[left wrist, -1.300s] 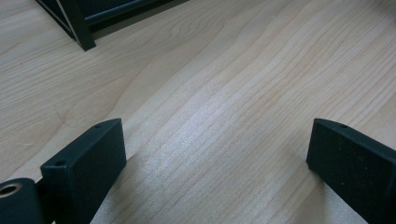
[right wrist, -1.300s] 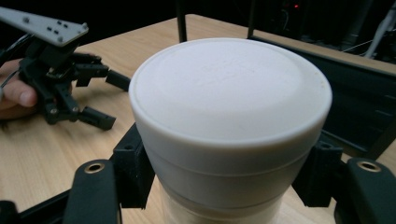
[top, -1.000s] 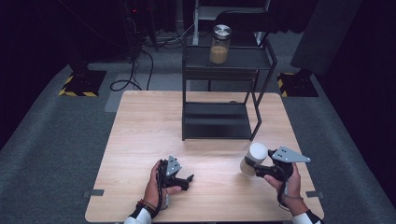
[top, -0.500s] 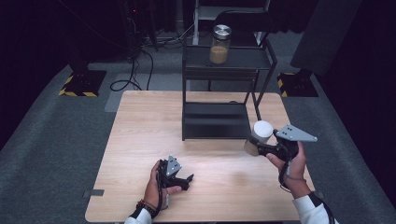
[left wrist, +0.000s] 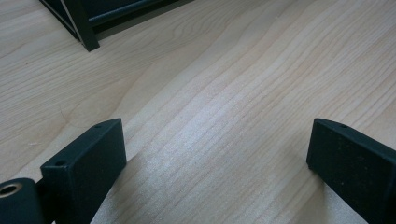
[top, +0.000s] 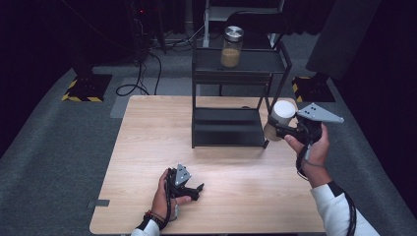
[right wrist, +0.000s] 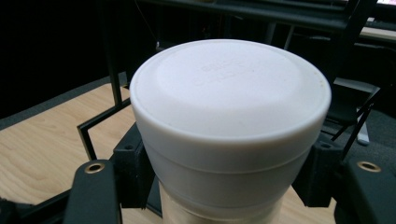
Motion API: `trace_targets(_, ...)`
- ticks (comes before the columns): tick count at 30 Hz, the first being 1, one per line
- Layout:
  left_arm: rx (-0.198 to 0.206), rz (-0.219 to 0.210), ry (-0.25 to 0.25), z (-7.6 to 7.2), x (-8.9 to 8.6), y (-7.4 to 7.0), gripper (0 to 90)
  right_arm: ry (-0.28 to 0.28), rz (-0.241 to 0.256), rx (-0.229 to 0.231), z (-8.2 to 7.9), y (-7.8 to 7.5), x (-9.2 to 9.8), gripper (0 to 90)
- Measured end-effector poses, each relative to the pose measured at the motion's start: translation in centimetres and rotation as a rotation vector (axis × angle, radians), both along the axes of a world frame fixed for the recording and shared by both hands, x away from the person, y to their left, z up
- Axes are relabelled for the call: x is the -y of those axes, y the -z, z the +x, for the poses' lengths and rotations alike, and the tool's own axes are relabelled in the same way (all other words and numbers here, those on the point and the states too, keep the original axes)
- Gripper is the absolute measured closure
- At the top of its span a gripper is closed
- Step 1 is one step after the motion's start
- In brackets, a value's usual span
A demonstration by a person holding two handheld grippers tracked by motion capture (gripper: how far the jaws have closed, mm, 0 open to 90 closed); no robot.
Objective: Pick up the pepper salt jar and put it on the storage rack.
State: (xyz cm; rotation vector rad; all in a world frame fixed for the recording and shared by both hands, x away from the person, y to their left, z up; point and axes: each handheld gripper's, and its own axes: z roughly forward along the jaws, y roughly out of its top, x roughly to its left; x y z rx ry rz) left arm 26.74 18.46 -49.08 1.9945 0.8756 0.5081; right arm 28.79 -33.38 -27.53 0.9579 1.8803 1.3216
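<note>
Item: white-lidded jar (top: 281,119), clamped in right gripper (top: 282,129), lifted off desk (top: 147,128) beside black shelf rack (top: 231,98). 1 jar (top: 231,46) already on top shelf. Placement pending. Left gripper (top: 196,189): fingers wide apart, empty, resting.

The white-lidded jar (right wrist: 229,135) hides its own contents behind its lid.

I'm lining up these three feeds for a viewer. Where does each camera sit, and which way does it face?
High view: above the person's side, looking forward and down on the table and black shelf rack; both forearms, left gripper and right gripper show.
Left gripper view: rides the left gripper, aimed at bare tabletop between its open jaws.
Right gripper view: rides the right gripper, facing the rack; its jaws clamp the white-lidded jar.
Shared: high and right gripper views both show that jar and rack.
</note>
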Motion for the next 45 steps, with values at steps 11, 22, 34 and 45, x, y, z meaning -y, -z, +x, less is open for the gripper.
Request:
trace_targets(11, -0.001, -0.001, 0.000, 0.0, 0.0, 0.0, 4.6, 0.028, 0.010, 0.013, 1.3, -3.9, -1.1, 34.4)
trace_targets(22, -0.001, 0.000, 0.001, 0.0, 0.0, 0.0, 4.6, 0.048, 0.029, 0.006, 2.3, -7.0, -2.8, 34.4)
trace_targets(34, -0.001, 0.000, 0.004, 0.0, 0.0, 0.0, 4.6, 0.080, 0.018, 0.021, 3.0, -9.1, -3.5, 34.4)
trace_targets(45, 0.000, 0.000, 0.011, 0.1, -0.1, 0.0, 4.8, 0.084, 0.020, 0.026, 4.8, -11.1, -4.1, 34.4)
